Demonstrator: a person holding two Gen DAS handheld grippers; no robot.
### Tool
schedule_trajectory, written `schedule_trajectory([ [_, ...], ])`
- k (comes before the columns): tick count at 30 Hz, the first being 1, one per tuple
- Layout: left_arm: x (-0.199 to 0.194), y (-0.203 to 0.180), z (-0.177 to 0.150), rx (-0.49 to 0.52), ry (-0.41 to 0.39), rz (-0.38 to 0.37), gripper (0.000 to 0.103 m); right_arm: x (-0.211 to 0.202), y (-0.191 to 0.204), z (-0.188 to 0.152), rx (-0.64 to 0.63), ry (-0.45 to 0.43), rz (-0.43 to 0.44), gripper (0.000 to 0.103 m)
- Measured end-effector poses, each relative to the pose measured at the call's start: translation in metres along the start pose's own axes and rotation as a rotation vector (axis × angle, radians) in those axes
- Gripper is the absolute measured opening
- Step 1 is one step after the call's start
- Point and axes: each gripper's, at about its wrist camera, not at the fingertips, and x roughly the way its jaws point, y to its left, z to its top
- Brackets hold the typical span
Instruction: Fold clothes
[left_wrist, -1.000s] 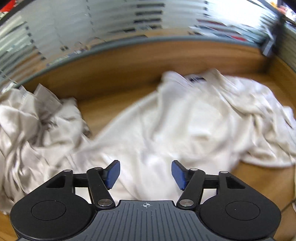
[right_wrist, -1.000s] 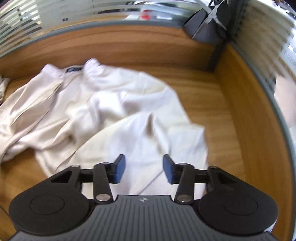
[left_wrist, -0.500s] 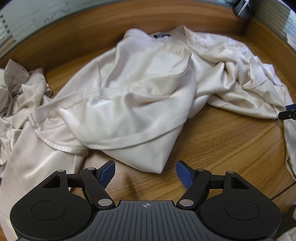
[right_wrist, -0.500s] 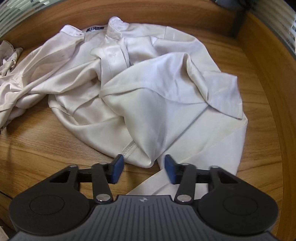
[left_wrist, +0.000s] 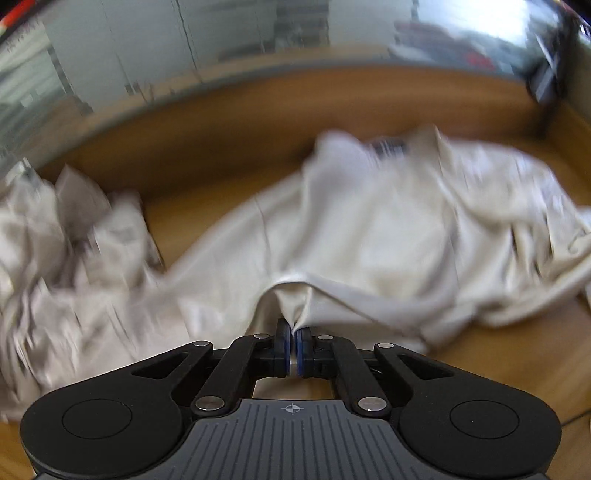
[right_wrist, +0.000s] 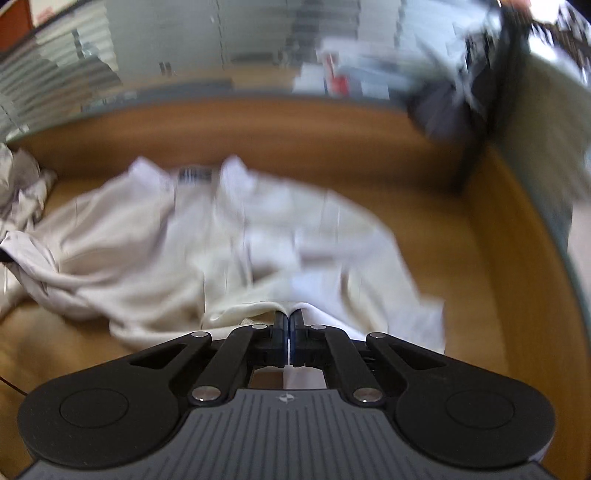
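- Left wrist view: the left gripper (left_wrist: 293, 341) is angled down, its fingers clenched on a fold of the cream shirt (left_wrist: 388, 236).
- The right gripper (right_wrist: 287, 332) is likewise tilted, a shirt edge pinched.
- The shirt is spread on the wooden bench (right_wrist: 480, 295); crumpled garments (left_wrist: 66, 258) lie left, glass partitions (left_wrist: 147, 55) behind.

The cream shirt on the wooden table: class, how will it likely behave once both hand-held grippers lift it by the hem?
The shirt is probably floppy: it tents where the left hand-held gripper pinches it. It looks light and may slip, given its sheen. The right hand-held gripper grips an edge too, so the middle should sag.
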Motion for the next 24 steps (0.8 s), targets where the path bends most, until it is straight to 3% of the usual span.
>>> schedule_trajectory([
  [9, 0.027, 0.029, 0.090, -0.026, -0.110, 0.104, 0.005, 0.045, -0.008, 0.105, -0.082, -0.103, -0.068, 0.001],
  [13, 0.051, 0.034, 0.103, -0.041, -0.090, 0.117, 0.005, 0.092, -0.012, 0.131, -0.081, -0.058, -0.090, 0.001],
  [19, 0.076, 0.039, 0.099, -0.071, -0.022, 0.083, 0.016, 0.145, -0.016, 0.135, -0.061, 0.055, -0.069, 0.005],
  [22, 0.067, 0.046, 0.094, -0.120, -0.015, 0.075, 0.020, 0.141, -0.018, 0.127, -0.035, 0.049, -0.059, 0.027],
  [24, 0.057, 0.050, 0.087, -0.142, -0.022, 0.068, 0.028, 0.132, -0.019, 0.116, -0.024, 0.038, -0.057, 0.028],
])
